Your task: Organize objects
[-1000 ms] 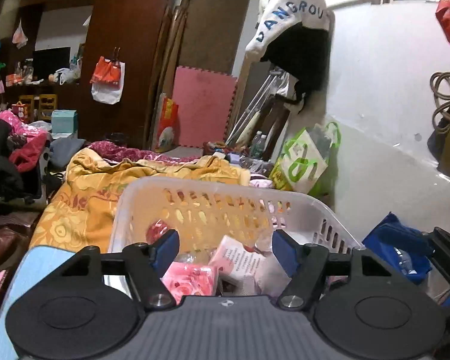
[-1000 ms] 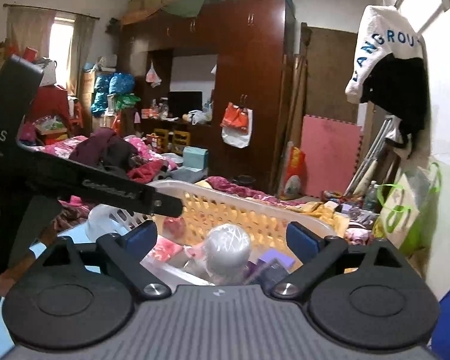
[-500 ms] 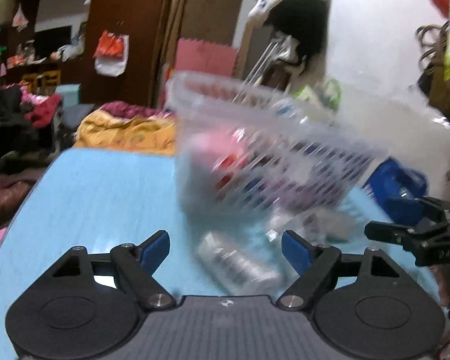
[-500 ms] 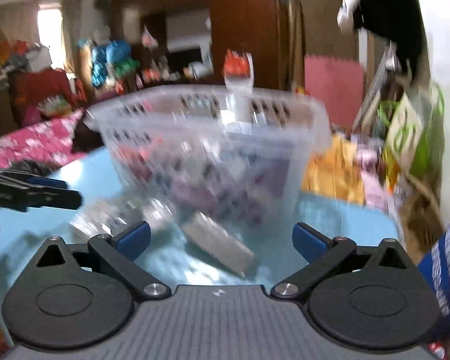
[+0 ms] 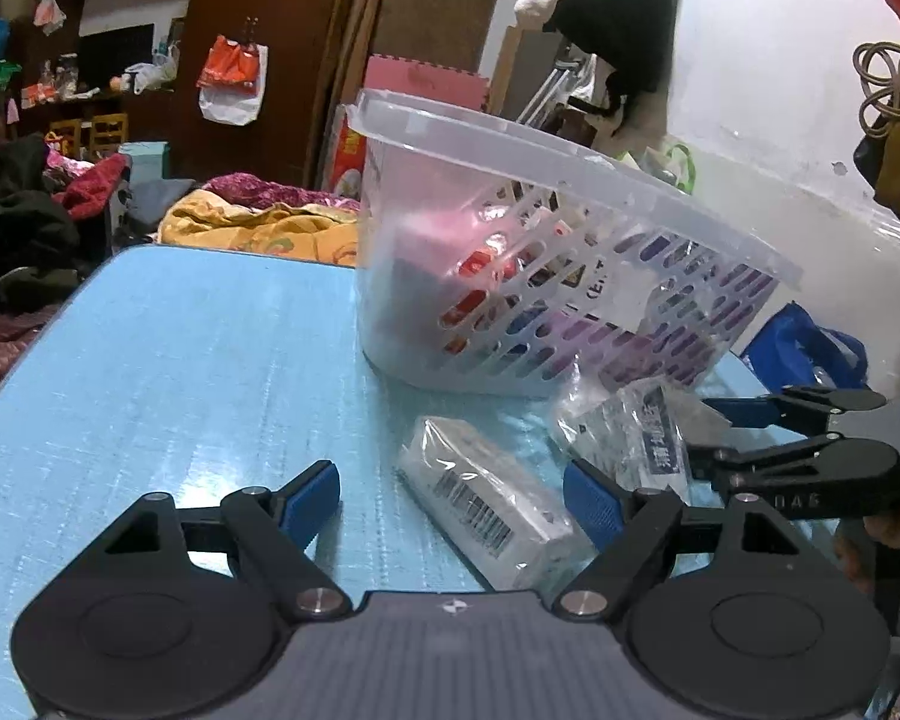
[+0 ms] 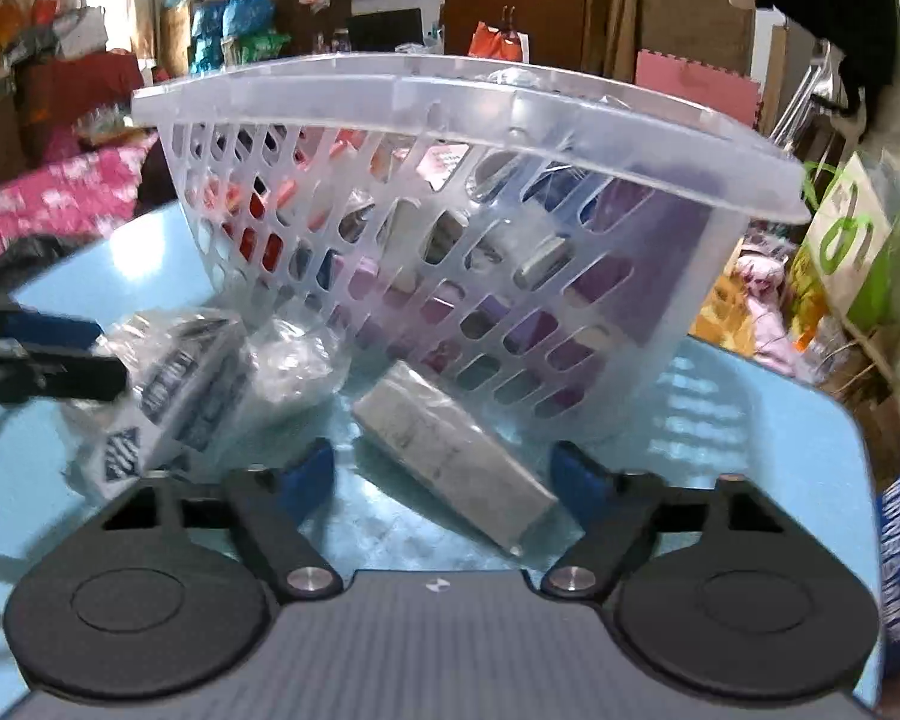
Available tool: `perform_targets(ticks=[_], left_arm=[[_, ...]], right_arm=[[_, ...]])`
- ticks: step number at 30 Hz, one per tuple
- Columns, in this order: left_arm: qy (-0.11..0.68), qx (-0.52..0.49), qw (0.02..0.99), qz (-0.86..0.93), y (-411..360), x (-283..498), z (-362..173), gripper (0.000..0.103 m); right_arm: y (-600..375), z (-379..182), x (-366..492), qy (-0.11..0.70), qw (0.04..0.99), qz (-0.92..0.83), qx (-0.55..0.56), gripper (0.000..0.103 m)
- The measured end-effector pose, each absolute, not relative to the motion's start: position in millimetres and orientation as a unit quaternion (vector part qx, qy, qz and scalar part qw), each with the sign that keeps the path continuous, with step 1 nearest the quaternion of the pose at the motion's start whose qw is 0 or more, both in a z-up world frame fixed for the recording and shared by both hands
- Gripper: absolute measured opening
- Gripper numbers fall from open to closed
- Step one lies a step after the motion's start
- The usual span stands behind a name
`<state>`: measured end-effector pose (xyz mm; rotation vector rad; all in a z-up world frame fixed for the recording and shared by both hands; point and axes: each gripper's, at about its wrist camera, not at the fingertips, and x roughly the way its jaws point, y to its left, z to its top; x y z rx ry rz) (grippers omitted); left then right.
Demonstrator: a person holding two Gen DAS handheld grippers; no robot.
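A translucent slotted basket [image 5: 570, 180] full of small packs stands on the blue table [image 5: 180, 372]. In front of it lie two film-wrapped packs. My left gripper [image 5: 450, 495] is open and low over the table, with a white barcoded box [image 5: 486, 510] lying between its fingers, close to the right pad. Beside it sits a crinkly bagged box with blue print [image 5: 636, 432], and my right gripper's fingers [image 5: 768, 408] reach in next to that. In the right wrist view, my right gripper [image 6: 444, 471] is closing around the grey wrapped box [image 6: 450, 450]; the pads stand clear of it.
The basket's wall [image 6: 630, 324] rises right behind both packs. The other bagged box [image 6: 174, 396] lies left of my right gripper, beside the left gripper's fingers [image 6: 60, 360]. Piled clothes [image 5: 30, 210], a dark wardrobe [image 5: 282, 30] and a white wall [image 5: 780, 90] surround the table.
Both grippers have dropped from above the basket's open top to table level in front of it. The two wrapped packs have come into view, and the right jaws have narrowed.
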<state>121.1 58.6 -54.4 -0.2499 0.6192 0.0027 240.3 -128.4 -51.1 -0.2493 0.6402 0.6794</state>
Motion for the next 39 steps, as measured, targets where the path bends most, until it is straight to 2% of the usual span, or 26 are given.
perform_targets(ticks=[1,2,5,15,16,18,21,24,31,33,39], left_arm=[[0.303,-0.122,0.945,0.001,58.8,120.9,-54.2,0.085],[0.303,-0.123,0.945,0.000,59.5,120.6,-53.8,0.085],[0.300,-0.125,0.946,0.000,60.3,117.6,-53.4,0.085],[0.321,-0.053,0.946,0.004,19.4,131.2,-56.5,0.085],[0.321,-0.045,0.946,0.006,16.1,131.9,-56.7,0.079],[0.317,-0.021,0.948,0.024,11.0,131.1,-56.9,0.061],[0.308,-0.055,0.950,0.016,24.0,128.5,-55.8,0.053],[0.296,-0.081,0.952,0.001,35.9,121.9,-55.4,0.049],[0.263,-0.089,0.960,-0.036,39.7,109.7,-51.7,0.048],[0.251,-0.086,0.964,-0.037,37.8,106.2,-49.8,0.043],[0.264,-0.065,0.962,-0.022,30.8,110.9,-51.1,0.043]], right_arm=[[-131.2,-49.6,237.9,0.305,0.888,0.323,-0.119,0.056],[-135.9,-47.4,235.2,0.304,0.889,0.323,-0.114,0.050],[-158.0,-43.6,223.0,0.301,0.887,0.343,-0.068,0.040],[-177.4,-45.9,180.7,0.255,0.894,0.369,-0.018,0.037],[-175.7,-45.7,179.5,0.255,0.893,0.370,-0.016,0.037],[-177.7,-44.8,174.1,0.244,0.896,0.370,-0.012,0.037],[-179.9,-43.2,168.8,0.226,0.905,0.360,-0.008,0.037],[-175.8,-42.8,165.0,0.215,0.913,0.346,-0.016,0.037],[-185.9,-39.9,160.1,0.183,0.915,0.359,0.001,0.036],[-188.6,-39.2,160.2,0.178,0.916,0.360,0.009,0.036],[-186.8,-39.0,161.7,0.177,0.915,0.362,0.007,0.036]])
